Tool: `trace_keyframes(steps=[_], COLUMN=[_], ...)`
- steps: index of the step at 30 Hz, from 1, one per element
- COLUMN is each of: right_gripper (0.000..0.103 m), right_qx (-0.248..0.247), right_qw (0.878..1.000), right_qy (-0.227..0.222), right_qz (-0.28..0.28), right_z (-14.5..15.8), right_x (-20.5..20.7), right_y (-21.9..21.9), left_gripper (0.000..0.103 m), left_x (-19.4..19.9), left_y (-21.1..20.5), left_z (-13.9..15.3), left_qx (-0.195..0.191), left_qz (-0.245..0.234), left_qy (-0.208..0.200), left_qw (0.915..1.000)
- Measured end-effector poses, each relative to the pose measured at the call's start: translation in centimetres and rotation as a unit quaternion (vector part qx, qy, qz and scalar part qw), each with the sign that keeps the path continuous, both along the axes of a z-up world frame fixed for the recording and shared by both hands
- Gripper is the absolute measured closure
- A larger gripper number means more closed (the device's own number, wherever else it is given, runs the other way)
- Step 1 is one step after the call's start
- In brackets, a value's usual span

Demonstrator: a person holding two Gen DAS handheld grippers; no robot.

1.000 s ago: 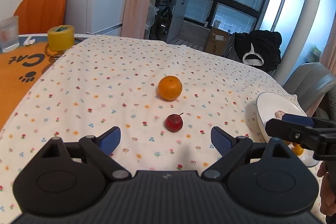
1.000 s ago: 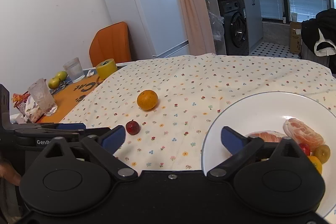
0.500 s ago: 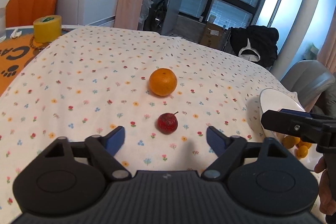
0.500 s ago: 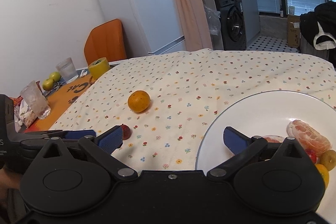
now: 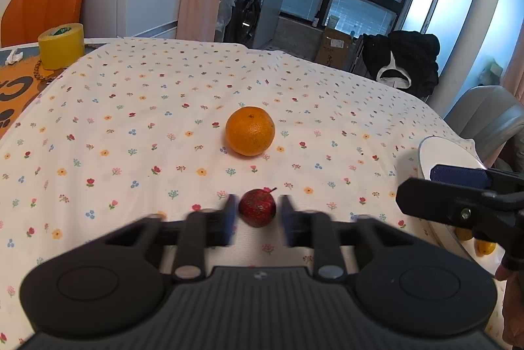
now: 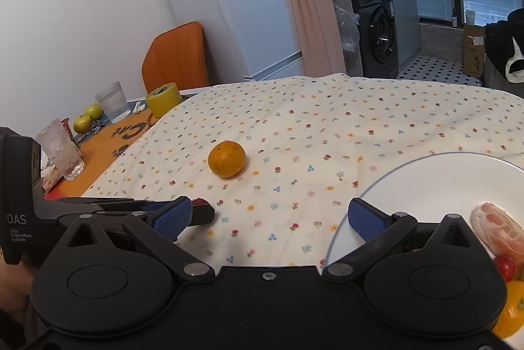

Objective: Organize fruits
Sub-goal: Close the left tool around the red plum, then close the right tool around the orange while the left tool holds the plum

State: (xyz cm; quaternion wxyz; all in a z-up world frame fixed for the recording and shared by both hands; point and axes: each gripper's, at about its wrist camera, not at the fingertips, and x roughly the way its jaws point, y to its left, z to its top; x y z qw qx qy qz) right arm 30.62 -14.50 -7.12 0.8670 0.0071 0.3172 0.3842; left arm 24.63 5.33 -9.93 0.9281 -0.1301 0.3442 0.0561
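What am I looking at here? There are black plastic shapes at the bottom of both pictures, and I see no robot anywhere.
There is no robot. A person holds a pair of tongs in each hand, each with a camera looking along its fingers. The left view shows the left tongs around a small red fruit on the flowered tablecloth; blur hides whether they grip it. Beyond lies an orange. The right view shows the right tongs, open and empty, by a white plate of fruit.

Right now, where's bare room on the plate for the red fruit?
The white plate is bare across its far and middle part. Its near right edge is crowded: peeled citrus, a small red fruit, an orange piece. The left tool brackets the red fruit.
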Motion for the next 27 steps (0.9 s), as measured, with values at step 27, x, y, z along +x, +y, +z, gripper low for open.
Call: trace_keyframes(steps=[27], right_gripper=[0.002], right_qx=[-0.01], right_qw=[0.999], right_qy=[-0.002], right_qz=[0.052], right_z=[-0.2], right_x=[1.3], right_y=[6.9], left_gripper=[0.081], left_x=[-3.0], left_y=[5.8], left_z=[2.1], left_qx=[0.014], left_qz=[0.084], left_qy=[-0.025], left_qw=[0.9961])
